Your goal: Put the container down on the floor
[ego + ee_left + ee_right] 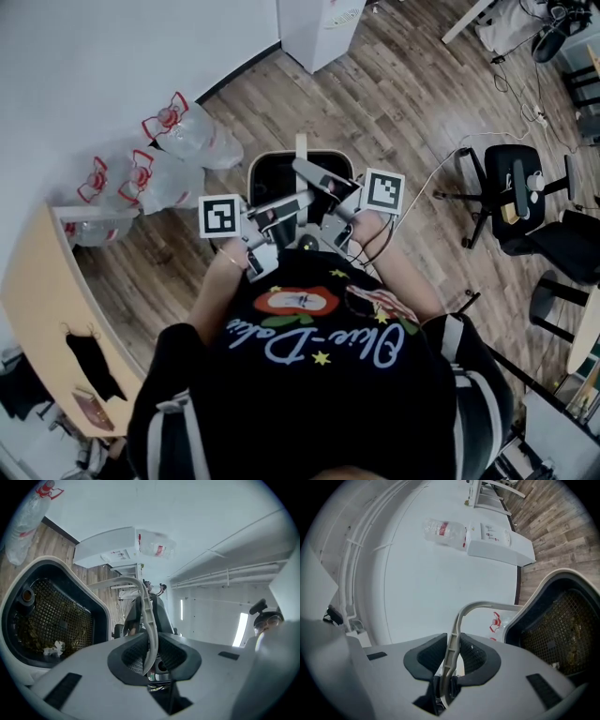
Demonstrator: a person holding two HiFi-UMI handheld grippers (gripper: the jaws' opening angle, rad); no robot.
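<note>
Left claw (149, 657) and right claw (451, 657) pinch the thin handle (149, 616); uneven lowering may slip it, dropping the container (532, 606) onto the floor (403, 94).

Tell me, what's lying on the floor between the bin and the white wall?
Clear plastic bags with red markings lie on the wood floor between the bin and the wall, seen in the head view.

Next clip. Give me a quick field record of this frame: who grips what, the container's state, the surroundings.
left tongs: shut on handle
right tongs: shut on the same handle
container: hangs from the handle, seemingly above the wood floor, not set down
inside: mesh, small scraps
nearby: plastic bags by wall, office chair
</note>
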